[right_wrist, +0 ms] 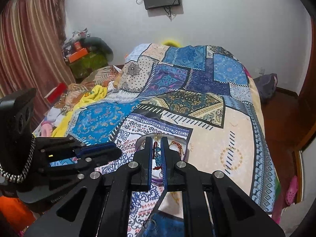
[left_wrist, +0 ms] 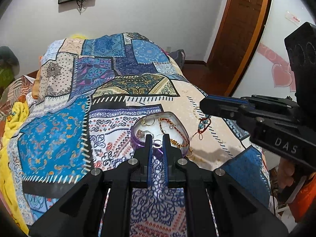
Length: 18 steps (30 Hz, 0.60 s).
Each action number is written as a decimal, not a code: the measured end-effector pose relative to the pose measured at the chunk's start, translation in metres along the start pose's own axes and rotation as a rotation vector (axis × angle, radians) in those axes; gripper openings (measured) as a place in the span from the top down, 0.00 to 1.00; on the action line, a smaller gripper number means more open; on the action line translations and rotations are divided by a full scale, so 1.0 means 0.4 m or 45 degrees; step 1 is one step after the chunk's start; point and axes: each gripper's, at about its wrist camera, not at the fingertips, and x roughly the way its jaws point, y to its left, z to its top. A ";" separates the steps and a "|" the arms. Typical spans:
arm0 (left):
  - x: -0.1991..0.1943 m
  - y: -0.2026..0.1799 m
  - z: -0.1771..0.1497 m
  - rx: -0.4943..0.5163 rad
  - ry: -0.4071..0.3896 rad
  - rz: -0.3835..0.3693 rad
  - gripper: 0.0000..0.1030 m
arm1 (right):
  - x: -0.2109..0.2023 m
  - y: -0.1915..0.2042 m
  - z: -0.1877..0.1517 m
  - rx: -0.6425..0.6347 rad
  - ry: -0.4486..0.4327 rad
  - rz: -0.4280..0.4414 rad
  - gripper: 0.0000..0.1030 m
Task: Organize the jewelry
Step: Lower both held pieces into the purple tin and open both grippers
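A clear purple-rimmed heart-shaped tray (left_wrist: 138, 140) lies on the patchwork quilt (left_wrist: 59, 130) and holds a gold ring (left_wrist: 148, 120), a brown beaded bracelet (left_wrist: 178, 142) and other small pieces. My left gripper (left_wrist: 157, 138) is shut on a small silver ring (left_wrist: 157, 144) at the tray's near rim. My right gripper (right_wrist: 157, 140) is shut on a red-cord bracelet with blue beads (right_wrist: 157, 154), held just above the tray (right_wrist: 184, 145). In the left wrist view the right gripper (left_wrist: 205, 106) comes in from the right with the bracelet (left_wrist: 203, 125) dangling beside the tray.
The quilt covers a bed with its edge at the right (right_wrist: 264, 158). A gold chain (left_wrist: 194, 156) lies on the quilt by the tray. Clutter and a yellow cloth (right_wrist: 94, 92) lie to the left. A wooden door (left_wrist: 237, 29) stands at the far right.
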 end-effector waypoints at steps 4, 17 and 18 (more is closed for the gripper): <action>0.036 0.001 0.010 -0.001 0.022 0.002 0.92 | 0.023 -0.008 0.003 0.005 0.020 0.005 0.93; 0.116 0.016 0.035 -0.034 0.079 -0.025 0.92 | 0.105 -0.029 0.016 -0.022 0.097 -0.017 0.93; 0.120 0.016 0.036 -0.034 0.082 -0.027 0.92 | 0.111 -0.032 0.015 -0.017 0.104 -0.014 0.93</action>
